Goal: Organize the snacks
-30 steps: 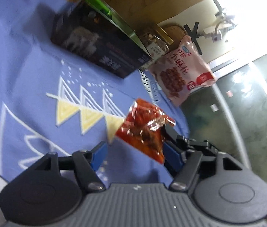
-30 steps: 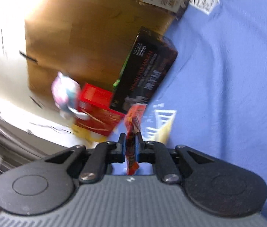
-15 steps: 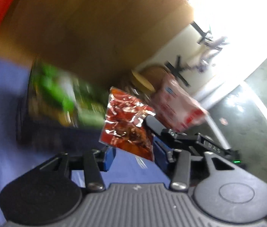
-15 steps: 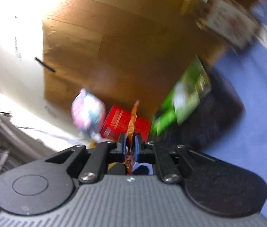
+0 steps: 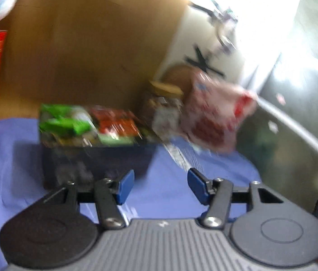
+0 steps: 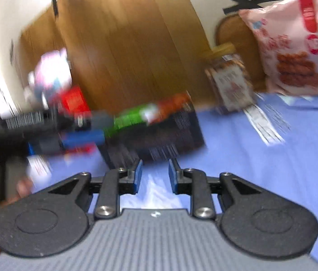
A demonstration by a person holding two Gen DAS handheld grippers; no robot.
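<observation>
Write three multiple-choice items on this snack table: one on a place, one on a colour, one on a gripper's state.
1. Where does the jar stand?
A. Inside the dark box
B. Between the dark box and the pink bag
C. On the red carton

2. What colour is the cloth under the snacks?
A. Blue
B. Yellow
C. White

3. How is the right gripper?
A. Shut on a packet
B. Shut on the jar
C. Open, with nothing between its pads

Key: 1 B, the jar stands right of the box and left of the bag. 2 A, blue cloth covers the table. 3 C, its jaws have just been opening and only cloth shows in the gap.
</observation>
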